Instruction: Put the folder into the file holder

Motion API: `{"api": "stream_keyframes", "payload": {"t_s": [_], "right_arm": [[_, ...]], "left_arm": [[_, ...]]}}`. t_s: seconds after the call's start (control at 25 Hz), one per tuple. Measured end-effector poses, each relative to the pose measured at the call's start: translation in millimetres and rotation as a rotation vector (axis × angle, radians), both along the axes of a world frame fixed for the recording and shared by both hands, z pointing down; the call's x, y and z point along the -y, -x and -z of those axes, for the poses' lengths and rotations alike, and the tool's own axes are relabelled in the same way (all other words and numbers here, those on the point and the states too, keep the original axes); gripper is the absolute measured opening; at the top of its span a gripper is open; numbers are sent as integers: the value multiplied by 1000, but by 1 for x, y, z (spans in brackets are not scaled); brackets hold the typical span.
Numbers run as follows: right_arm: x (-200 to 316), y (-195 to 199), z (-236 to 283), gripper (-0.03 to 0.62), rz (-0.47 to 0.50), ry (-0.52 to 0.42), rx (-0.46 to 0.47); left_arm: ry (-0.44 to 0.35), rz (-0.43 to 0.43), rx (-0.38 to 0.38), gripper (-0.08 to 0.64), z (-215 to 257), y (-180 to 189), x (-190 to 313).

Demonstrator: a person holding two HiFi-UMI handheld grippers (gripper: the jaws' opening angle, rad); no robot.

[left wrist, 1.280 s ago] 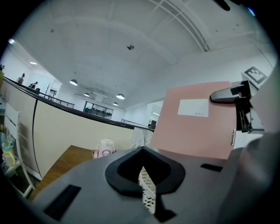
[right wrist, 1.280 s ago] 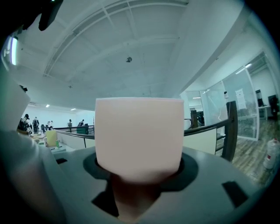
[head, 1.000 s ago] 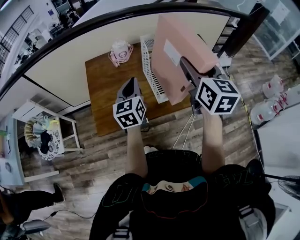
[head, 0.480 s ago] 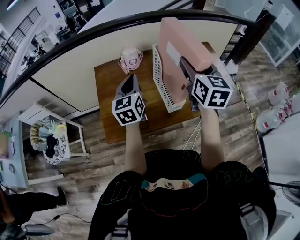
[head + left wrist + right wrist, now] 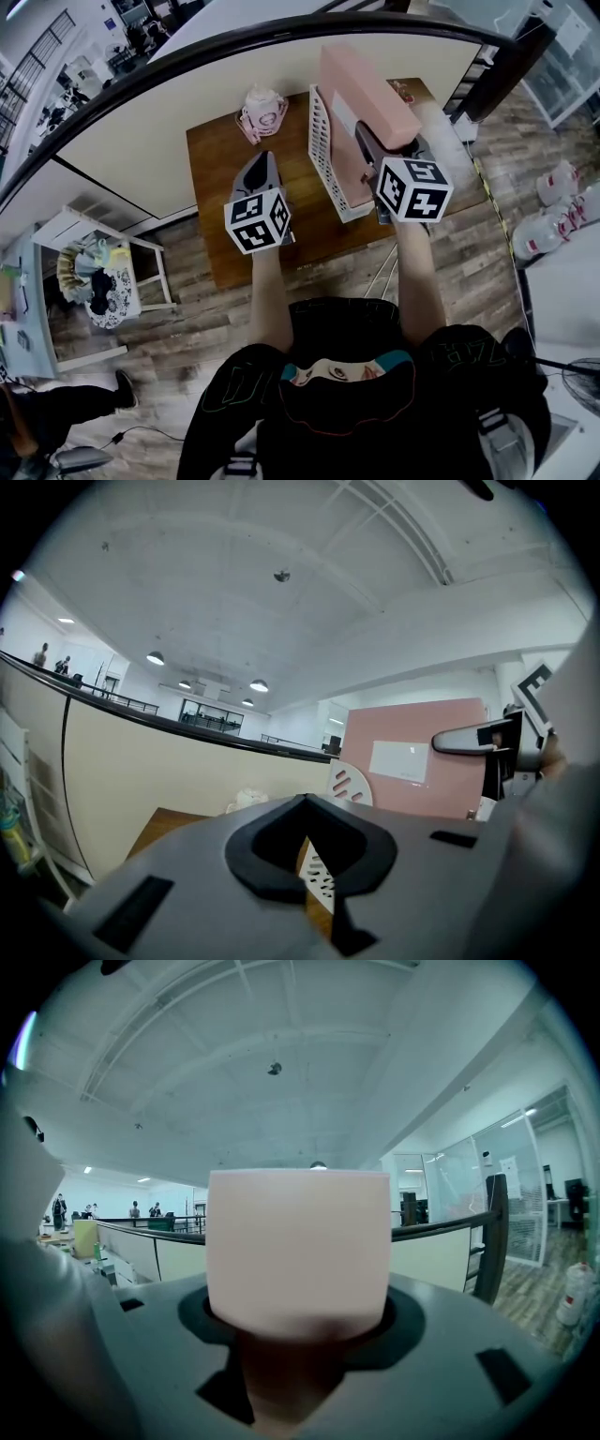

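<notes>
Pink folder (image 5: pixel 366 84) upright in right tool (image 5: pixel 367 150), long edge along file holder (image 5: pixel 323 150)

The file holder (image 5: pixel 326 150) stands on the table (image 5: pixel 216 187). The folder (image 5: pixel 361 98) stands upright along its right side, in the right gripper (image 5: pixel 371 159). The left gripper (image 5: pixel 262 173) hangs left of the holder, before a small object (image 5: pixel 262 112).

The folder (image 5: pixel 364 86) is a thick pink box type with a white label on its side, and it stands upright, clamped at its near edge by the right gripper (image 5: pixel 367 150). Its lower end sits behind the slotted side wall of the file holder (image 5: pixel 324 150). The file holder is white and stands upright on the brown wooden table (image 5: pixel 225 178), toward its right side.
</notes>
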State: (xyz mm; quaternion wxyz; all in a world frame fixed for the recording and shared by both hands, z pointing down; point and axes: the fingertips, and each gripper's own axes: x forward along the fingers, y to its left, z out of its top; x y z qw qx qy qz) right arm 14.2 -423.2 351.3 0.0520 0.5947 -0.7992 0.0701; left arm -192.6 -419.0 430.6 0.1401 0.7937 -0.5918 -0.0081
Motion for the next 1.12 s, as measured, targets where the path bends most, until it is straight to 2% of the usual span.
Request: {"api": "stream_keyframes", "payload": {"t_s": [0.28,0.52,0.68,0.96,1.12], "right_arm": [[1,4,-44,281,-6,21,-8],[4,14,-92,284,-19,81,-60],[11,22,-106,284,-21,76,-103],[25,29,-112,293,-34,143,-101],[21,26,-94,301,-53,111,-82]], "left_arm": [[112,10,-49,0,-51,2,-11],[158,43,-88,0,-75,15,-18],[185,77,-110,0,-86,33,-21],[144,100,-106,0,-71,54,-15],[109,97,-94,0,-55,59,-14]]}}
